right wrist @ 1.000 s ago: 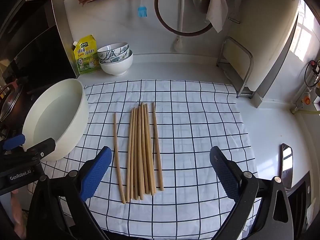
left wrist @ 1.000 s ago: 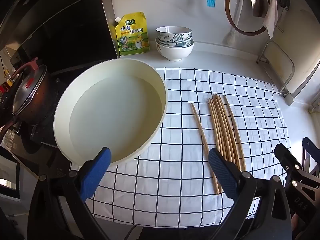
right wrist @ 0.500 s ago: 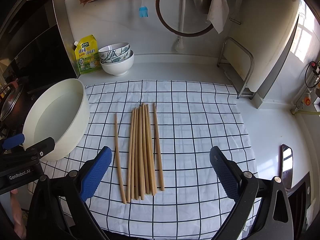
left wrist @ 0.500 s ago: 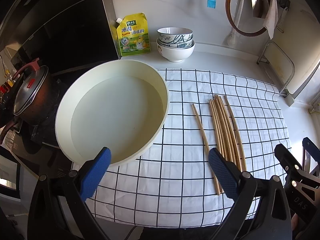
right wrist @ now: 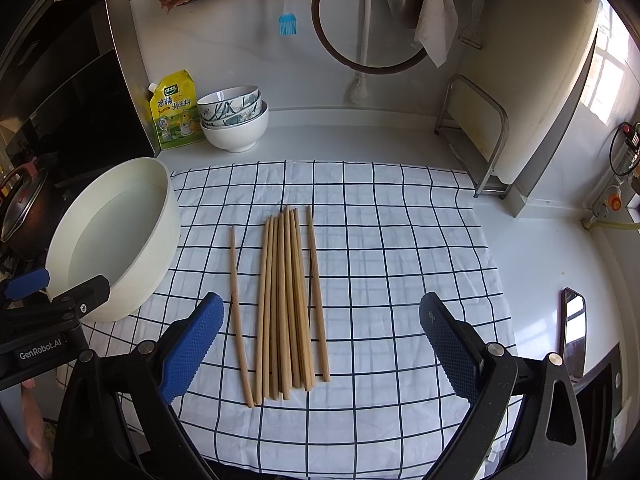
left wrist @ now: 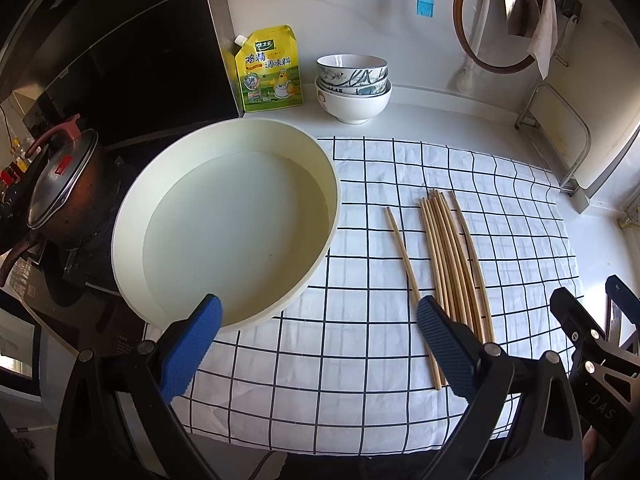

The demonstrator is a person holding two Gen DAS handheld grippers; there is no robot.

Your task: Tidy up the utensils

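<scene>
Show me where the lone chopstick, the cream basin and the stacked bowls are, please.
lone chopstick (right wrist: 239,312): right wrist view, middle of its shaft, apart from the bundle.
cream basin (left wrist: 328,240): left wrist view, on its right rim.
stacked bowls (right wrist: 236,130): right wrist view, outer wall of the white bottom bowl.

In the left wrist view, the near ends of the chopsticks (left wrist: 448,256) pass behind the left gripper's (left wrist: 318,344) right finger pad (left wrist: 444,344), and its left pad covers the near rim of the cream basin (left wrist: 132,216). The right gripper (left wrist: 600,360) is cut off by the picture's right edge there. The near edge of the checked cloth (right wrist: 400,240) is hidden under both grippers' bodies. The print on the yellow pouch (right wrist: 174,110) is too small to read in the right wrist view. The pot (right wrist: 20,208) is cut by the left edge.
</scene>
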